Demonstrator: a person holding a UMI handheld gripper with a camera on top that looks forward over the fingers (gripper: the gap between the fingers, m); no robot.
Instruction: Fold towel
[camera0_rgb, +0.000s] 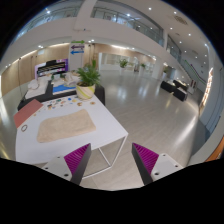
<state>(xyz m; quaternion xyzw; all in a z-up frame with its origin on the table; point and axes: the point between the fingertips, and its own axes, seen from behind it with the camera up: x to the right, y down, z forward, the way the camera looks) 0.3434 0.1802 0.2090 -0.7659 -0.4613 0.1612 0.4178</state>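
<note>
A beige towel lies flat on a white table, ahead and to the left of my gripper. The gripper is well back from the table and above the floor, beyond the table's near right corner. Its two fingers stand wide apart with magenta pads showing, and nothing is between them.
A pink notebook lies at the table's left edge. A potted plant, small items and a monitor stand at the table's far end. Open shiny floor stretches to the right, with dark seats far off.
</note>
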